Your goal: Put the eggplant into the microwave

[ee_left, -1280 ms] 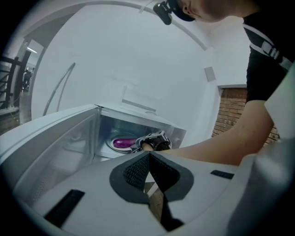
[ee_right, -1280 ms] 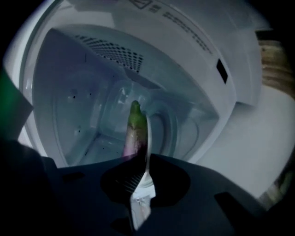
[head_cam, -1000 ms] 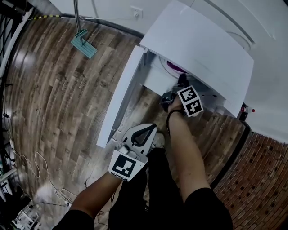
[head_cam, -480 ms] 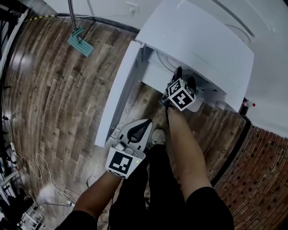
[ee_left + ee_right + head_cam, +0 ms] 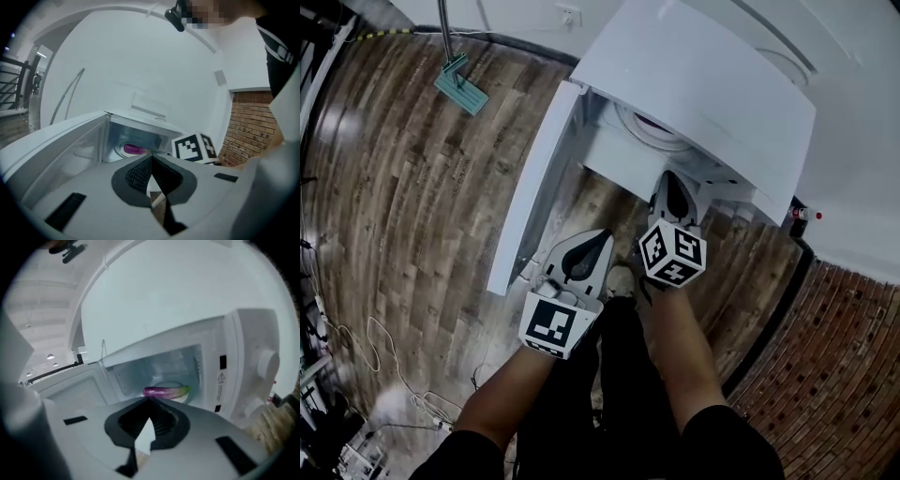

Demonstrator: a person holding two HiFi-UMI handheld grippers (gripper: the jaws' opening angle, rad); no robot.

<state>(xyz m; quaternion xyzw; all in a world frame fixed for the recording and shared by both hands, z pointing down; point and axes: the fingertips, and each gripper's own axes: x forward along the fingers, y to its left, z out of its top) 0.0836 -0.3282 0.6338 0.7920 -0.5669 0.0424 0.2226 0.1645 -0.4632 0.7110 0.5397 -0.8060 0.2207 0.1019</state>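
Note:
The purple eggplant (image 5: 166, 391) with its green stem lies on the round white plate (image 5: 183, 396) inside the white microwave (image 5: 703, 84). It also shows as a purple shape (image 5: 133, 149) in the left gripper view. The microwave door (image 5: 530, 187) stands swung open to the left. My right gripper (image 5: 674, 190) hangs just outside the opening. Its jaws have just been closing and are shut with nothing between them (image 5: 149, 401). My left gripper (image 5: 598, 239) sits beside it, lower and nearer the door, also shut and empty (image 5: 151, 159).
A teal flat mop head (image 5: 459, 82) on a pole lies on the wooden floor (image 5: 412, 206) at upper left. A brick wall (image 5: 825, 375) runs at lower right. Cables (image 5: 356, 347) trail at the left. My arms and dark trousers fill the bottom.
My right gripper has drawn back out of the microwave toward me and rolled, leaving the eggplant on the plate. The left gripper has hardly moved.

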